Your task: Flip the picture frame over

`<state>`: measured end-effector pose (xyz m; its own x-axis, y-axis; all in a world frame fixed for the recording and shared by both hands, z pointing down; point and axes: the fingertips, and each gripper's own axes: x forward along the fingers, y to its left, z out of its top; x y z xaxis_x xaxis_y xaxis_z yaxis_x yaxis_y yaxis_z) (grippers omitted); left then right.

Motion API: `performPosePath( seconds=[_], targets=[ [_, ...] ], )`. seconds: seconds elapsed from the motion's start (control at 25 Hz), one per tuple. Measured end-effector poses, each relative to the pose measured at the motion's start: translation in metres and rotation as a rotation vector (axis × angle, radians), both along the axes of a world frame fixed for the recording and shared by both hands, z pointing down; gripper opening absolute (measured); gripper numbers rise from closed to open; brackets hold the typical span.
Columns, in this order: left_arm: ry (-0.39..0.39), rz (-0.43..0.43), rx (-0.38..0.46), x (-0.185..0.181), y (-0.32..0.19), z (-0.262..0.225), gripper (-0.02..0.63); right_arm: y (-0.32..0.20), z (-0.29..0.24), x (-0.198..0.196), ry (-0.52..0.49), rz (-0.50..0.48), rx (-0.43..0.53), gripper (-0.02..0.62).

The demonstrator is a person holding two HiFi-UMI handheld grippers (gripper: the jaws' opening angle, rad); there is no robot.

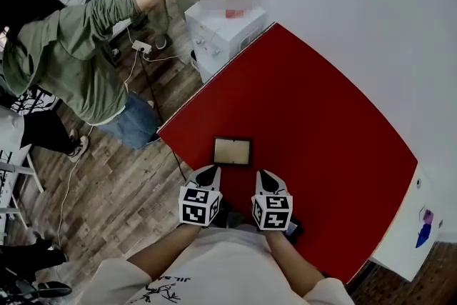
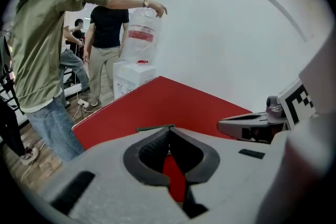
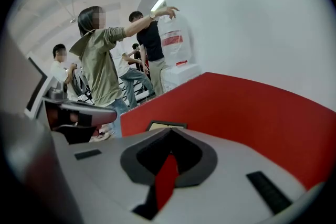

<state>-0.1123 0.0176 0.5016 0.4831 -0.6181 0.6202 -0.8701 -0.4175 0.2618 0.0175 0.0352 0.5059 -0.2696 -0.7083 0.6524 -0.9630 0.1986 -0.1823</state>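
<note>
A small picture frame [image 1: 233,151] with a dark border and a pale tan panel lies flat on the red table [image 1: 314,125], near its front-left edge. My left gripper [image 1: 208,171] hovers just short of the frame's near left corner, jaws shut and empty. My right gripper [image 1: 267,178] sits beside the frame's near right corner, also shut with nothing held. In the left gripper view the closed tips of the left gripper [image 2: 169,128] cover most of the frame [image 2: 155,127]. In the right gripper view the frame [image 3: 165,125] peeks out above the closed right gripper [image 3: 170,131].
A white water dispenser [image 1: 225,28] stands off the table's far corner. A person in a green jacket [image 1: 71,61] reaches toward it. A power strip [image 1: 141,46] and cables lie on the wooden floor to the left. The table's left edge [image 1: 187,107] runs close to the frame.
</note>
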Motion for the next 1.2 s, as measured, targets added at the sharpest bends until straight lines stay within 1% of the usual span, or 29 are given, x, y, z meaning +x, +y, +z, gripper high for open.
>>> performPosePath(
  seconds=[0.2, 0.52, 0.6, 0.68, 0.88, 1.08, 1.2],
  targets=[
    [-0.016, 0.008, -0.044, 0.017, -0.009, 0.015, 0.006, -0.002, 0.013, 0.005, -0.003, -0.005, -0.023, 0.005],
    [-0.060, 0.044, -0.114, 0.052, -0.030, 0.053, 0.009, -0.016, 0.034, 0.020, 0.000, 0.005, -0.043, 0.005],
    [-0.063, 0.052, -0.142, 0.063, -0.036, 0.064, 0.037, -0.017, 0.039, 0.025, 0.008, 0.007, -0.048, 0.005],
    [-0.062, 0.051, -0.182, 0.074, -0.039, 0.076, 0.048, -0.016, 0.045, 0.030, 0.007, 0.013, -0.058, 0.005],
    [-0.082, 0.028, -0.260, 0.096, -0.047, 0.098, 0.089, -0.014, 0.059, 0.042, -0.008, 0.037, -0.093, 0.005],
    [-0.089, -0.036, -0.316, 0.115, -0.055, 0.122, 0.091, -0.015, 0.076, 0.050, -0.022, 0.046, -0.116, 0.005],
    [-0.116, -0.057, -0.341, 0.122, -0.056, 0.136, 0.091, -0.015, 0.080, 0.056, -0.029, 0.047, -0.119, 0.005]
  ],
)
